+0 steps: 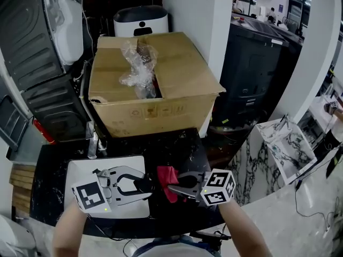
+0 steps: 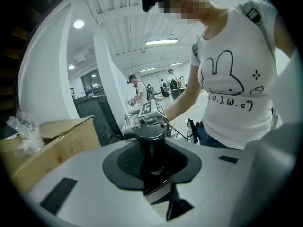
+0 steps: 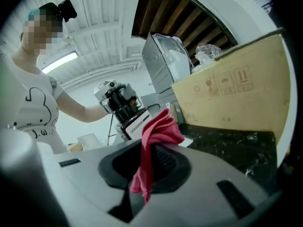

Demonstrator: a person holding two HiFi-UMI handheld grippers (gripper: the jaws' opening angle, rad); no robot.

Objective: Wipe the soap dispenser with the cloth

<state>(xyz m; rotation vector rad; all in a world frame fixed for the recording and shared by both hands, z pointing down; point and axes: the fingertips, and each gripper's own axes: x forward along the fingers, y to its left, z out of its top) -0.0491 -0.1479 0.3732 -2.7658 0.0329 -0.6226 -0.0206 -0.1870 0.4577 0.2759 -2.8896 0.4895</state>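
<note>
Right gripper view shows soap dispenser (image 3: 127, 119) upright, leaning left

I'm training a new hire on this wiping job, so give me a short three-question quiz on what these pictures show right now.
1. What is the right tool holding between its jaws?
2. True or false: the left tool is closed on the dark soap dispenser.
3. Fill in the blank: the crumpled clear plastic sticks up from the top of the ____.

Key
1. A red cloth, bunched up and hanging from the jaws.
2. True.
3. Cardboard box.
</note>
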